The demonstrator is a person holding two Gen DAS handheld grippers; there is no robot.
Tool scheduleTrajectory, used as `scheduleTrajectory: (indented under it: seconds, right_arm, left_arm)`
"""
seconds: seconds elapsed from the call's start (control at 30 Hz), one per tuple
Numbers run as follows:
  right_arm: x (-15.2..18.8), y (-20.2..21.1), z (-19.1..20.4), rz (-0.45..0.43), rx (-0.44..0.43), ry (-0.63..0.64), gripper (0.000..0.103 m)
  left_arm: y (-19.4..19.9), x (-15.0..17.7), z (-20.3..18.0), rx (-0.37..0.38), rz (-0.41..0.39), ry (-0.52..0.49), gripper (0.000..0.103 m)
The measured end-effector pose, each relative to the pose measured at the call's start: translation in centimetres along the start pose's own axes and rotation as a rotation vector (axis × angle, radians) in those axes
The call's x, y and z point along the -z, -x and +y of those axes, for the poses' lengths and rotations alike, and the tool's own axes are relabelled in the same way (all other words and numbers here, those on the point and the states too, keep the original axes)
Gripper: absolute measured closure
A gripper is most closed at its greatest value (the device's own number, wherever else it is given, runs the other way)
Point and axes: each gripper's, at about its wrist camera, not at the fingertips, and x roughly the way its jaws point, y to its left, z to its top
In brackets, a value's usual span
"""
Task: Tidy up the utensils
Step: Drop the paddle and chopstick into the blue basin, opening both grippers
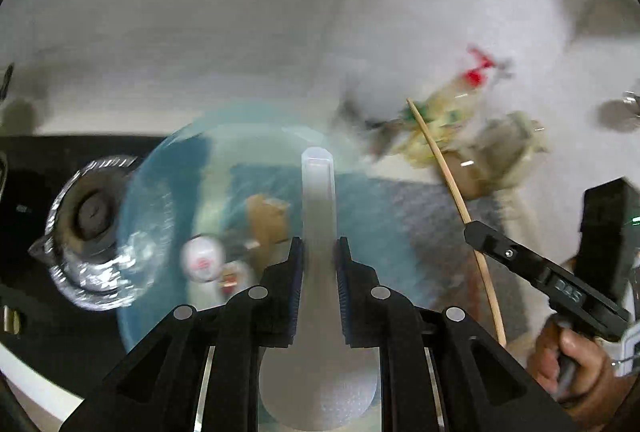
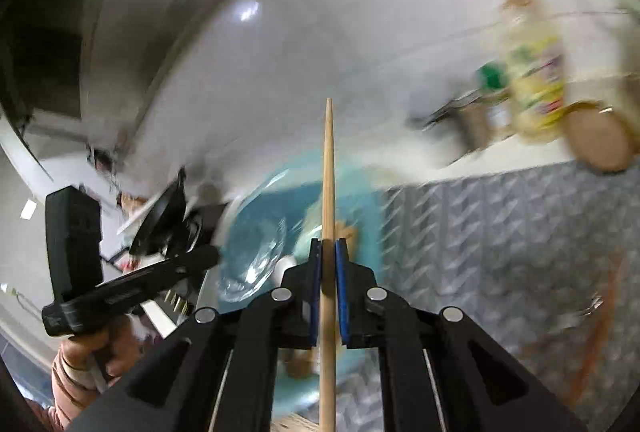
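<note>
My left gripper [image 1: 319,252] is shut on the handle of a white spoon [image 1: 318,192]; the handle points forward and the bowl lies back toward the camera. In the right wrist view my right gripper [image 2: 329,248] is shut on a thin wooden chopstick [image 2: 329,168], which sticks out straight ahead past the pads. The same chopstick [image 1: 448,176] shows in the left wrist view, held by the right gripper [image 1: 474,232] at the right. The left gripper [image 2: 200,258] appears at the left of the right wrist view. Both are held in the air over the counter, and the background is blurred.
A light blue round basin [image 1: 160,160] [image 2: 256,184] lies below with small items in it. A clear glass bowl [image 1: 92,232] [image 2: 256,264] sits by its rim. A grey patterned mat [image 2: 500,232] covers the counter on the right. A red-capped bottle [image 2: 532,72] stands at the back.
</note>
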Motion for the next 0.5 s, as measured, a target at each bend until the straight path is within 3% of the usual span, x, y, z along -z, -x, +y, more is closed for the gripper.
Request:
scheduleTrajectory:
  seconds: [0.13,0.37,0.5]
  right_arm:
    - [1.7,-6.7,2.6,0.130,0.075,0.009,0.095]
    - [3.6,-12.7,4.7,0.341,0.261,0.090,0.094]
    - [3.7,-12.4,5.1,0.335,0.300,0.144,0.094]
  left_arm:
    - [-3.6,0.6,3.9,-0.050,0.065,0.030,0.086]
    - [-6.9,1.5,5.6,-0.063,0.113,0.040,0.084]
    - [-6.5,1.3,5.4,-0.054,0.109,0.044,0.074]
